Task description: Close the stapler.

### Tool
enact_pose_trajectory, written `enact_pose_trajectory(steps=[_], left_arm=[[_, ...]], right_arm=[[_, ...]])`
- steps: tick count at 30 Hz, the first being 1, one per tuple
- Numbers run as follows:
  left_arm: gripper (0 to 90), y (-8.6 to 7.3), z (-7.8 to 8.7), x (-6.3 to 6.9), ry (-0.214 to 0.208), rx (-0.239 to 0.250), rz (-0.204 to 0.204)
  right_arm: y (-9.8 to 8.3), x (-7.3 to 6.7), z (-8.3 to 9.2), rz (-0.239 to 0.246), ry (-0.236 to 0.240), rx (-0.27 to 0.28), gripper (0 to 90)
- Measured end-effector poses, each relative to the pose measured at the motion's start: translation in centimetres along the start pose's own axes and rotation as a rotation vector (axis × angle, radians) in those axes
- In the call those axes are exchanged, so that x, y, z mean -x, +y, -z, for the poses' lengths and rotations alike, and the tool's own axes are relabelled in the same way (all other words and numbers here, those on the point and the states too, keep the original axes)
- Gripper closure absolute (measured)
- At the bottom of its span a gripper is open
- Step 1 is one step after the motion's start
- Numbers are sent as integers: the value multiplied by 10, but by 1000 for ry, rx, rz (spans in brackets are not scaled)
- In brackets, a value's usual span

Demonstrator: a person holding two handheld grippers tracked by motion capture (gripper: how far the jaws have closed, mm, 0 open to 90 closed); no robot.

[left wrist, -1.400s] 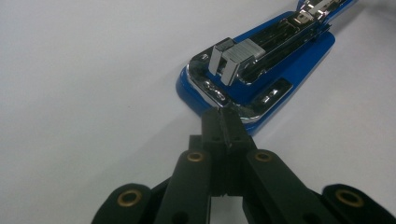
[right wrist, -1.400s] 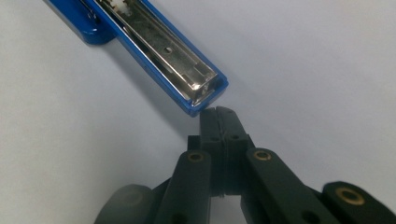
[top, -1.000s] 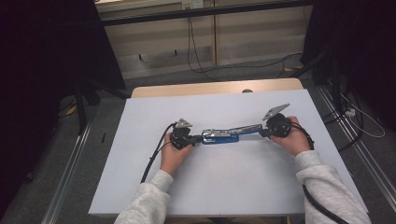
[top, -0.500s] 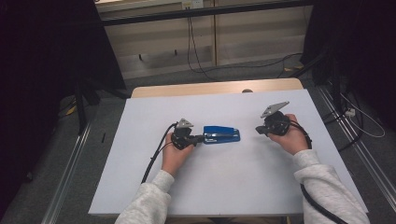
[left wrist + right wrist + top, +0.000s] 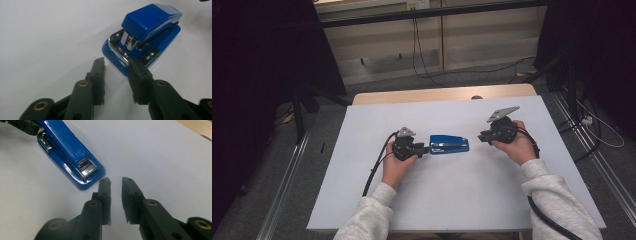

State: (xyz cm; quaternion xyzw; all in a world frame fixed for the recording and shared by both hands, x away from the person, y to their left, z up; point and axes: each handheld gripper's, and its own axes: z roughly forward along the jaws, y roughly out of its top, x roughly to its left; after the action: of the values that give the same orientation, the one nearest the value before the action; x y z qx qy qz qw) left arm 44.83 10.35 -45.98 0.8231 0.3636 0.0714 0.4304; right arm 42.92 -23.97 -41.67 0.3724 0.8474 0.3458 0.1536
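Left tool (image 5: 424,149): black, two-jaw, held in the person's left hand (image 5: 396,167), left of centre in the high view. Jaws apart, having just been opening; nothing between them. In the left gripper view (image 5: 116,65) the right-hand jaw tip lies over the near end of the stapler, contact uncertain; the other jaw stands clear over bare surface.

Right tool (image 5: 482,136): black, two-jaw, grey three-cornered plate on top, held in the right hand (image 5: 517,145), right of centre in the high view. Jaws apart, having just been opening; nothing between them. In the right gripper view (image 5: 115,181) the tips sit just beside the stapler's end, not touching.

Stapler (image 5: 449,144): blue with chrome fittings, lying flat at mid-frame in the high view, between the two tools, lengthwise toward each.

Worktop (image 5: 452,200): white sheet surface; a wooden edge shows along its upper side.
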Motion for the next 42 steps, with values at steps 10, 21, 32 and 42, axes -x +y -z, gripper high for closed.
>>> enact_pose_trajectory(steps=[10, 21, 32, 42], left_arm=[[413, 1, 15, 0, -22, 27, 5], [199, 0, 37, -1, -43, 53, -15], [118, -9, 62, -3, -47, 69, -25], [103, -24, 86, -6, -36, 85, -53]], right_arm=[[-11, -1, 8, -81, 23, 32, 535], [-21, -17, 20, -80, 41, 55, 353], [-46, -28, 35, -117, 40, 54, 211], [-55, -39, 44, -105, 43, 47, 187]])
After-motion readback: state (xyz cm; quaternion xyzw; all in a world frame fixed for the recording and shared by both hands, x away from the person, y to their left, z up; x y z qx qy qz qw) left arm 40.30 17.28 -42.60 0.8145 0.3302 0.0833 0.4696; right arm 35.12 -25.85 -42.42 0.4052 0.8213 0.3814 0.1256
